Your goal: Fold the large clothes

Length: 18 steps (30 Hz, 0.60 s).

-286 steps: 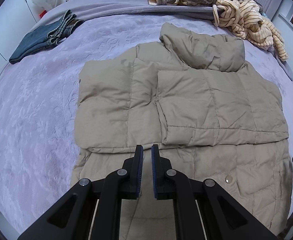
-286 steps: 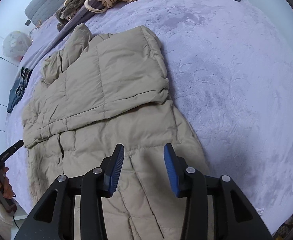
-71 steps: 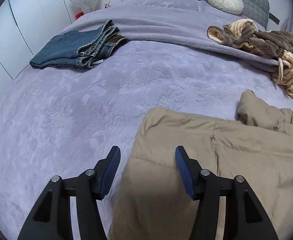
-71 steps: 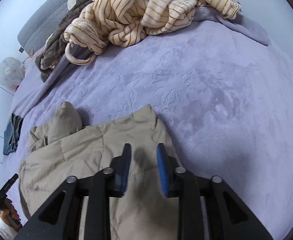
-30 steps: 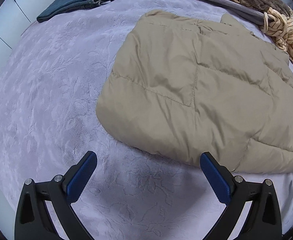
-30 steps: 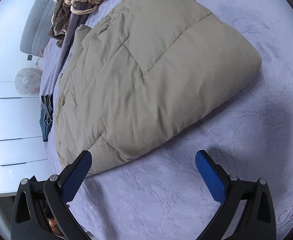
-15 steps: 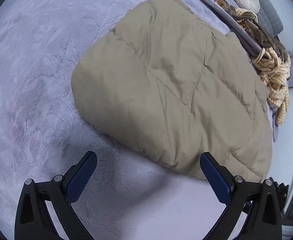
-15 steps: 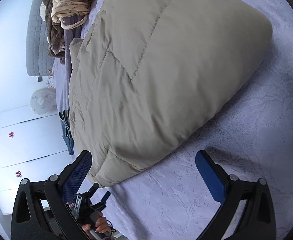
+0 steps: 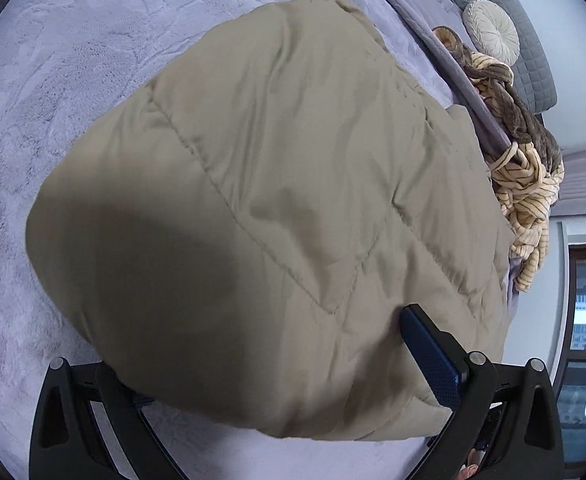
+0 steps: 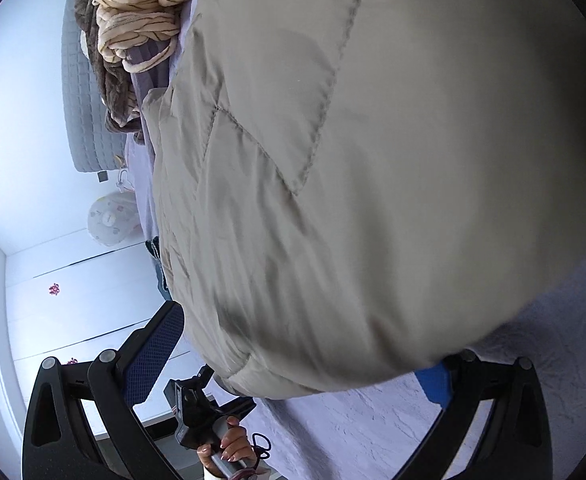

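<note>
A folded beige puffer jacket (image 9: 277, 184) lies on the lilac bedspread (image 9: 53, 92) and fills most of both views (image 10: 373, 160). My left gripper (image 9: 277, 364) is wide open, its jaws straddling the jacket's near edge; the left finger is hidden behind the fabric, the right blue pad (image 9: 429, 356) presses against it. My right gripper (image 10: 305, 360) is also wide open around the jacket's other end, one blue pad (image 10: 153, 356) on the left and the other (image 10: 433, 382) partly under the bulge.
A striped cream garment and a brown fleece (image 9: 525, 168) are piled at the far side by the grey headboard (image 9: 533, 68) with a round cushion (image 9: 491, 32). A white wardrobe (image 10: 53, 300) and the hand holding the left gripper (image 10: 229, 444) show in the right wrist view.
Both open grippers have pushed in closer, so the jacket's ends now sit between their jaws. The views have tilted further and the jacket looms much larger.
</note>
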Each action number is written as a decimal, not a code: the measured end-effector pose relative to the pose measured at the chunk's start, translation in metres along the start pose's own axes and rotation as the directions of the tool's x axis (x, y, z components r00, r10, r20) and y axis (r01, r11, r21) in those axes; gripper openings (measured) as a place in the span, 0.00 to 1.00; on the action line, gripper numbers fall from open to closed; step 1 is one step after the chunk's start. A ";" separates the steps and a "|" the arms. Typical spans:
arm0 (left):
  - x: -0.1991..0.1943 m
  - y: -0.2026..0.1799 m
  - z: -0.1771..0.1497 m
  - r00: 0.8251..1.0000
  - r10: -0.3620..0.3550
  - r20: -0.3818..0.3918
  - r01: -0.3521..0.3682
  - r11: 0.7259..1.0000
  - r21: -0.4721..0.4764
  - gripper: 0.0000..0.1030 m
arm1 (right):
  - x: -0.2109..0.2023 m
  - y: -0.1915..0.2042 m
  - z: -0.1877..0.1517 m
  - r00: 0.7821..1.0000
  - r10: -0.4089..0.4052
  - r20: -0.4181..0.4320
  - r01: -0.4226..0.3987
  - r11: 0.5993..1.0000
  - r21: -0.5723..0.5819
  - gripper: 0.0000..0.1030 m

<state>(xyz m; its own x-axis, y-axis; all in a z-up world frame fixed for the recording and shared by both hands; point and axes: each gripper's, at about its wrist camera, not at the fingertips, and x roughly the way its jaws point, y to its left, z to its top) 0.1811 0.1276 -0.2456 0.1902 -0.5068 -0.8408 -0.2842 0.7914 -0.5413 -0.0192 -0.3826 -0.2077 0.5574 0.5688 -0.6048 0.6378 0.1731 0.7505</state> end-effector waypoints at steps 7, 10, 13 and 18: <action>0.015 -0.008 0.010 0.999 0.015 0.033 -0.014 0.999 -0.038 1.00 | 0.016 0.003 0.012 1.000 0.024 0.015 -0.025 1.000 0.017 1.00; 0.015 -0.014 0.011 0.998 0.034 0.059 -0.031 0.999 -0.043 0.99 | 0.020 0.003 0.016 0.999 0.026 0.023 -0.027 0.999 0.032 1.00; 0.011 -0.015 0.011 0.997 0.009 0.075 -0.006 1.000 -0.031 0.57 | 0.018 0.002 0.016 0.999 0.036 0.029 -0.038 0.998 0.047 0.99; -0.008 -0.038 0.007 0.992 0.019 0.126 -0.032 0.994 0.104 0.18 | 0.010 -0.006 0.013 0.998 0.038 0.044 -0.042 0.996 0.082 0.37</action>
<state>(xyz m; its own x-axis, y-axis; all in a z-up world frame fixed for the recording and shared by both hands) 0.1973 0.1044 -0.2182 0.3017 -0.4446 -0.8434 -0.1911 0.8385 -0.5104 -0.0104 -0.3880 -0.2217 0.6042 0.5392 -0.5868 0.6555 0.0824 0.7507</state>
